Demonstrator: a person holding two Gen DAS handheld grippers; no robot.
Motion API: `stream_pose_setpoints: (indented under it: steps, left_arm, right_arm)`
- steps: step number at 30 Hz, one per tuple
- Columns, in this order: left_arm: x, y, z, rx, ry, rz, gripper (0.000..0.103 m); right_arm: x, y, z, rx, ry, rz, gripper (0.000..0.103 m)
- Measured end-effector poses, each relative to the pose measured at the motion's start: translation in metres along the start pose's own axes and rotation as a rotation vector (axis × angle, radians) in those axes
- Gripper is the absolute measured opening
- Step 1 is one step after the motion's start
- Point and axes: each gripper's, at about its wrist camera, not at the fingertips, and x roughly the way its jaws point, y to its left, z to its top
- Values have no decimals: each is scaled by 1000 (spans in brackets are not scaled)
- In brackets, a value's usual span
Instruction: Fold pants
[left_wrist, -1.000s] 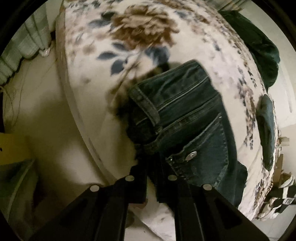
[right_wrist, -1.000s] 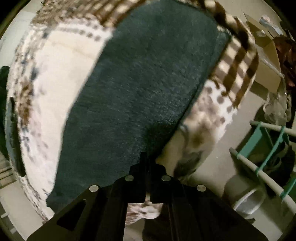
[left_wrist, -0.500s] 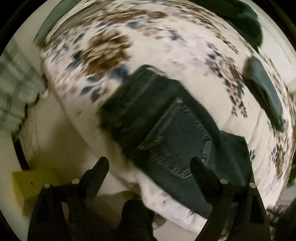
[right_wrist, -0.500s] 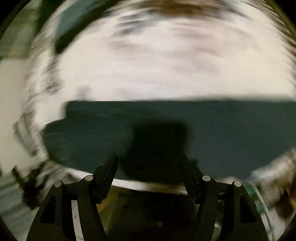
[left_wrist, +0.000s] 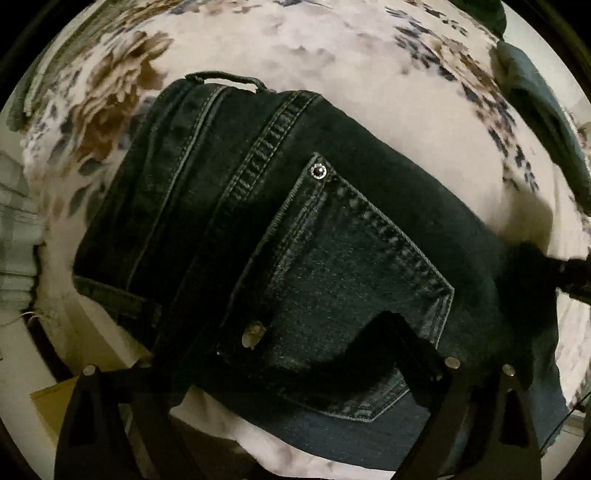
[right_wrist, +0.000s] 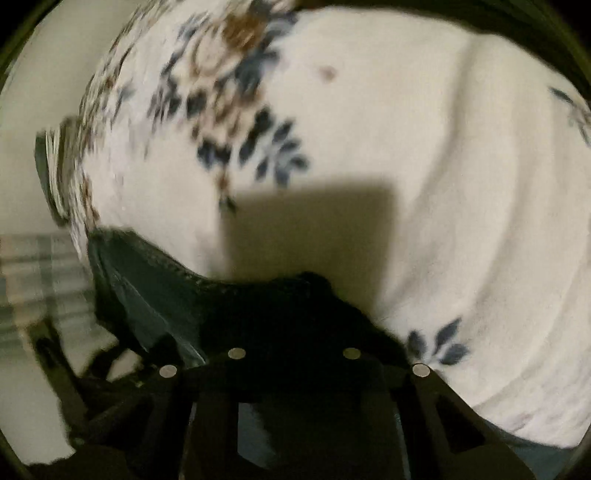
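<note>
While left hand-held gripper (left_wrist: 266, 373) is spread wide, just opened, above pants (left_wrist: 295, 240) on bed (left_wrist: 388, 74), nothing gripped; right hand-held gripper (right_wrist: 293, 332), lower centre, just narrowed onto dark denim. Step judged: fold-over; flattening needed next.

The left wrist view is being directed steeply down, close over the jeans (left_wrist: 332, 258) lying on the floral bedspread (left_wrist: 369, 74). The right wrist view is being angled down and forward, close above the same bedspread (right_wrist: 443, 184), with dark denim (right_wrist: 147, 280) at its lower edge. Bedspread and jeans are being shared by both views.
</note>
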Motion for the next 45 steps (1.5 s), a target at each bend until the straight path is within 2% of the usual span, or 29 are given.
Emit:
stream_pose_setpoints:
  steps: [1,2,5,6,7,8,9,10,11,13,15,16,17,19,23,25,28,29,32,34,37,38,39,40,41,45]
  left_arm:
    - [2,1,0,11,1,-8,102]
    - [4,1,0,25,0,-16,103]
    - [11,-4,-1,56,-17,40,103]
    - [15,-6,-3,66,-28,67,103]
    - [16,-9,-5,78,-46,88,103]
    - [16,-10,-7,84,-64,98,103]
    - [17,-9,-7,83,-67,100,103]
    - [16,-8,-7,84,-62,100,103]
    - [14,-8,-7,85,-52,100,103]
    - [4,-15,-2,89,-41,85,103]
    - [-13,-24,-5,118,-77,70,103]
    - [-22,-32,-9,141,-90,71,103]
    - [-28,-39,-13,158,-98,77,103]
    - [-40,-61,-26,203,-114,96,103]
    - [-56,-130,-60,265,-104,1,103]
    - [-60,-176,-79,323,-84,-49,103]
    - [-58,-243,-120,432,-51,-71,103]
    - [-56,-269,-136,475,-42,-81,103]
    - [-41,-331,-170,593,-19,-86,103]
    - [-28,-363,-190,669,-6,-74,103]
    - [-9,-395,-214,752,10,-42,103]
    - [-4,-403,-220,770,19,-30,103]
    - [0,-408,-225,782,29,-23,103]
    - [3,-412,-228,789,37,-19,103]
    - [6,-415,-229,794,46,-9,103]
    - [4,-421,-230,786,53,-4,103]
  right_arm:
    - [-5,-6,2,26,-7,20,17]
    - [-4,-10,5,48,-5,28,17]
    - [-3,-26,8,90,3,40,19]
    - [-5,-33,9,108,7,71,21]
    - [-9,-40,6,121,-3,109,27]
    - [-19,-48,2,137,-34,132,41]
    - [-32,-56,-5,159,-83,152,49]
    - [-44,-67,-14,185,-125,169,66]
    - [-66,-90,-34,234,-183,192,73]
    - [-93,-123,-65,316,-257,221,73]
    - [-117,-165,-115,438,-318,248,73]
    - [-130,-194,-149,517,-350,248,73]
    - [-135,-203,-170,559,-366,236,73]
    - [-154,-250,-239,703,-412,187,73]
    - [-179,-328,-350,930,-509,146,73]
    - [-186,-378,-403,1066,-564,130,73]
    - [-184,-427,-451,1212,-641,132,73]
    - [-189,-448,-468,1257,-681,123,72]
    - [-197,-484,-485,1282,-780,112,71]
    - [-203,-508,-487,1297,-793,88,71]
    - [-197,-520,-475,1289,-784,69,69]
    - [-195,-525,-468,1285,-748,39,52]
    - [-190,-529,-461,1282,-712,12,43]
    - [-190,-529,-459,1276,-701,-14,23]
    - [-193,-529,-458,1260,-700,-63,9]
    - [-203,-509,-462,1240,-737,-141,8]
